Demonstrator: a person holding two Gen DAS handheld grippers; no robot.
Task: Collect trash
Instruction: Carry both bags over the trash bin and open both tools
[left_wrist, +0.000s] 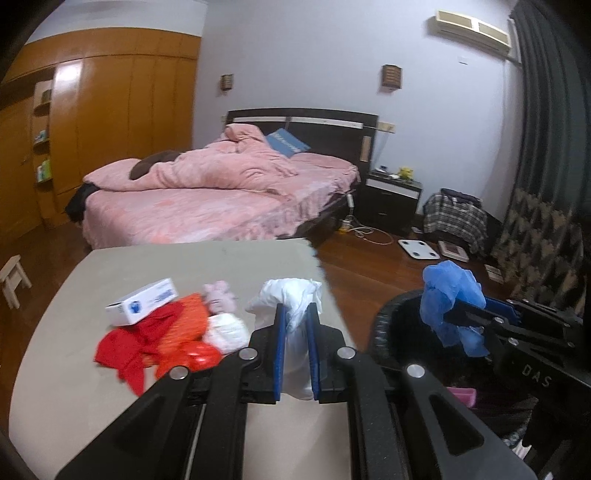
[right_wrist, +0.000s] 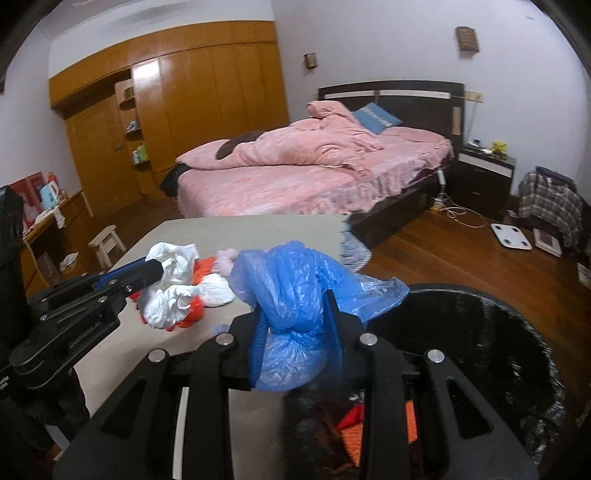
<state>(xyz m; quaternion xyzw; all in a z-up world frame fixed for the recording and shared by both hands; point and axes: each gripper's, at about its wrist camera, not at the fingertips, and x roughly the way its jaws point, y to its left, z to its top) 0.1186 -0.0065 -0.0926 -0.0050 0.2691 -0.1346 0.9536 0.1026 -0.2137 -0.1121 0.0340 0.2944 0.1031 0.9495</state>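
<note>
My left gripper (left_wrist: 297, 314) is shut on a crumpled white plastic bag (left_wrist: 291, 295), held above the right edge of the grey table (left_wrist: 74, 369). My right gripper (right_wrist: 295, 314) is shut on a knotted blue plastic bag (right_wrist: 291, 280), over the rim of the black-lined trash bin (right_wrist: 480, 332). The left wrist view shows that blue bag (left_wrist: 452, 295) hanging over the bin (left_wrist: 391, 325). Left on the table are red and orange bags (left_wrist: 159, 339), a white box (left_wrist: 142, 301), a pink wad (left_wrist: 221, 297) and a white wad (left_wrist: 227, 330).
Trash lies inside the bin, red and orange pieces (right_wrist: 354, 421) among them. A pink bed (left_wrist: 221, 192) stands beyond the table, a small stool (right_wrist: 107, 240) to its left. A bathroom scale (left_wrist: 419, 249) and cables lie on the wooden floor.
</note>
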